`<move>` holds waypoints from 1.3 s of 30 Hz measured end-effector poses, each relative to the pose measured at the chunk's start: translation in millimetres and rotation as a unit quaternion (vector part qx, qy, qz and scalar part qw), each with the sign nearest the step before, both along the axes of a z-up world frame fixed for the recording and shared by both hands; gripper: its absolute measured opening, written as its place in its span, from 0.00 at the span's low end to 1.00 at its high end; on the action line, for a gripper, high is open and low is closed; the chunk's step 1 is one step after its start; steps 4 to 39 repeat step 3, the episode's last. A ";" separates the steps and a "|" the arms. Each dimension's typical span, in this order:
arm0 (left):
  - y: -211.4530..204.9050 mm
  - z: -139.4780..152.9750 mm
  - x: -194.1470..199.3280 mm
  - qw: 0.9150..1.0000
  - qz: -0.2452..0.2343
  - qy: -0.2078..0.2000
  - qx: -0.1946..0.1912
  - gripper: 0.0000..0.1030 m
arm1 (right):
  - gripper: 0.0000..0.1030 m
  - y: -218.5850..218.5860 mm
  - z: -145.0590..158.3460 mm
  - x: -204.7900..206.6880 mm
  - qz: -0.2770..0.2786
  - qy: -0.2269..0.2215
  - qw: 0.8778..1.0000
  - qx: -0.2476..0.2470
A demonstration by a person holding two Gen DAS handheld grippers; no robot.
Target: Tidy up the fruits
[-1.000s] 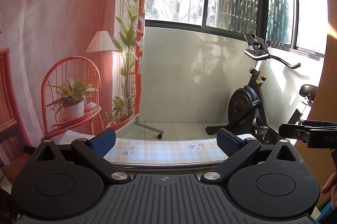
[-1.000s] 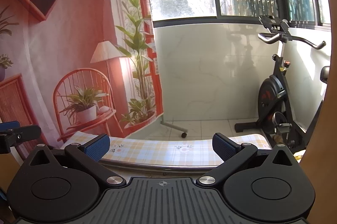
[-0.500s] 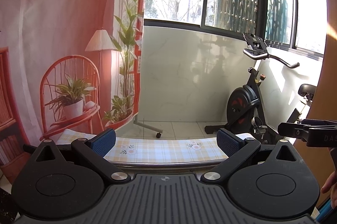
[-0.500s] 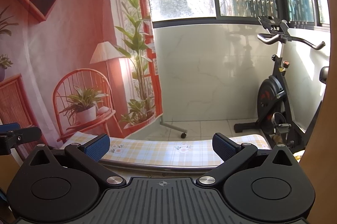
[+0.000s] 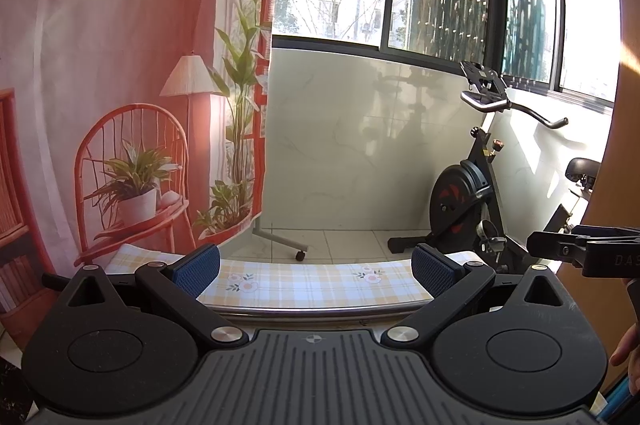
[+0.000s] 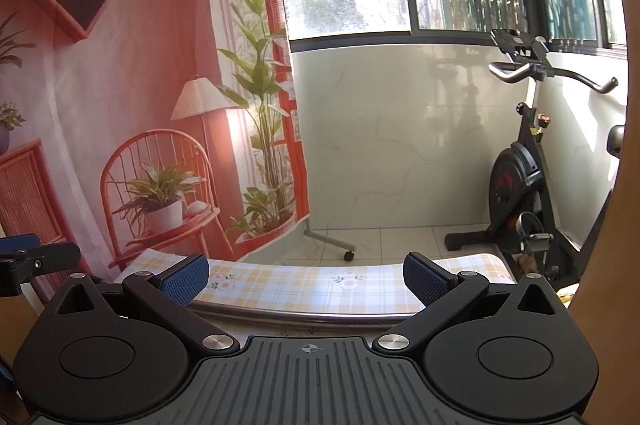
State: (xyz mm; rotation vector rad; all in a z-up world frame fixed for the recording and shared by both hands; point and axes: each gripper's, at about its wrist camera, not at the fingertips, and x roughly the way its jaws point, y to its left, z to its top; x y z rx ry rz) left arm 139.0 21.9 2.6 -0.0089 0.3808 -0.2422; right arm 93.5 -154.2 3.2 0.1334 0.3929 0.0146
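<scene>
Fruits are nowhere in either wrist view, so where they lie cannot be told; both cameras look level across the far strip of the desk (image 5: 312,283), covered with a yellow checked cloth with small flower prints, and out to a tiled floor, an exercise bike (image 5: 476,185) and a printed backdrop (image 5: 120,105) of a chair and plants. As a judgement only, fruit tends to be rounded, smooth-skinned and easily bruised, so it would likely want a light squeeze across its widest part, with the blue pads (image 5: 198,265) seated either side so it cannot roll out; weight and firmness cannot be judged without seeing them. The left tongs (image 5: 316,269) stand spread wide with nothing between them, held roughly level and pointing forward over the desk's metal edge. The right tongs (image 6: 306,275) are likewise spread wide and hold nothing, in the same level, forward-facing pose. The two are held side by side, as each shows at the edge of the other's view. Part of a hand (image 5: 628,357) shows at the lower right edge of the left view. To find the fruit, both would probably have to tip downward toward the desk.
</scene>
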 end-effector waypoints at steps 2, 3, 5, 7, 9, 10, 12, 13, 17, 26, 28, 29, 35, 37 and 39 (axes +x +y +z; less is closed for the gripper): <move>0.3 -0.2 0.6 1.000 0.001 0.002 -0.003 1.00 | 1.00 0.2 -0.1 -0.2 0.000 0.000 1.000 -0.001; 0.6 -0.3 0.3 1.000 0.003 0.003 -0.004 1.00 | 1.00 0.2 -0.1 -0.3 -0.001 0.000 1.000 0.000; 0.6 -0.3 0.3 1.000 0.003 0.003 -0.004 1.00 | 1.00 0.2 -0.1 -0.3 -0.001 0.000 1.000 0.000; 0.6 -0.3 0.3 1.000 0.003 0.003 -0.004 1.00 | 1.00 0.2 -0.1 -0.3 -0.001 0.000 1.000 0.000; 0.6 -0.3 0.3 1.000 0.003 0.003 -0.004 1.00 | 1.00 0.2 -0.1 -0.3 -0.001 0.000 1.000 0.000; 0.6 -0.3 0.3 1.000 0.003 0.003 -0.004 1.00 | 1.00 0.2 -0.1 -0.3 -0.001 0.000 1.000 0.000; 0.6 -0.3 0.3 1.000 0.003 0.003 -0.004 1.00 | 1.00 0.2 -0.1 -0.3 -0.001 0.000 1.000 0.000; 0.6 -0.3 0.3 1.000 0.003 0.003 -0.004 1.00 | 1.00 0.2 -0.1 -0.3 -0.001 0.000 1.000 0.000; 0.6 -0.3 0.3 1.000 0.003 0.003 -0.004 1.00 | 1.00 0.2 -0.1 -0.3 -0.001 0.000 1.000 0.000; 0.6 -0.3 0.3 1.000 0.003 0.003 -0.004 1.00 | 1.00 0.2 -0.1 -0.3 -0.001 0.000 1.000 0.000; 0.6 -0.3 0.3 1.000 0.003 0.003 -0.004 1.00 | 1.00 0.2 -0.1 -0.3 -0.001 0.000 1.000 0.000; 0.6 -0.3 0.3 1.000 0.003 0.003 -0.004 1.00 | 1.00 0.2 -0.1 -0.3 -0.001 0.000 1.000 0.000; 0.6 -0.3 0.3 1.000 0.003 0.003 -0.004 1.00 | 1.00 0.2 -0.1 -0.3 -0.001 0.000 1.000 0.000; 0.6 -0.3 0.3 1.000 0.003 0.003 -0.004 1.00 | 1.00 0.2 -0.1 -0.3 -0.001 0.000 1.000 0.000; 0.6 -0.3 0.3 1.000 0.003 0.003 -0.004 1.00 | 1.00 0.2 -0.1 -0.3 -0.001 0.000 1.000 0.000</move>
